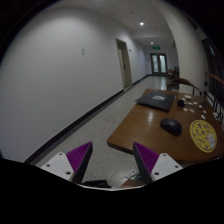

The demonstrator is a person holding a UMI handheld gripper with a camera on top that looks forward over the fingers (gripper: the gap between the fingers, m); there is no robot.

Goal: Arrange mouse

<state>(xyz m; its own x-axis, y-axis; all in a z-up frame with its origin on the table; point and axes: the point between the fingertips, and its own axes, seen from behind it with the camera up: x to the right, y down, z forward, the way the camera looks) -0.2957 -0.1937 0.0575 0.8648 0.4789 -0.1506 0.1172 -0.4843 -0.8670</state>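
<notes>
A dark mouse [171, 126] lies on the brown wooden table [150, 132], beyond and to the right of my fingers. My gripper [113, 160] is held above the floor, short of the table's near corner. Its two purple pads [78, 158] stand wide apart with nothing between them, so it is open and empty. A dark mouse mat or laptop-like flat thing [158, 100] lies farther back on the table.
A round yellow patterned disc [203, 136] lies on the table to the right of the mouse. Small items [190, 100] stand at the table's far end. A long corridor with a white wall [60, 80], doors and a grey floor [95, 125] runs ahead on the left.
</notes>
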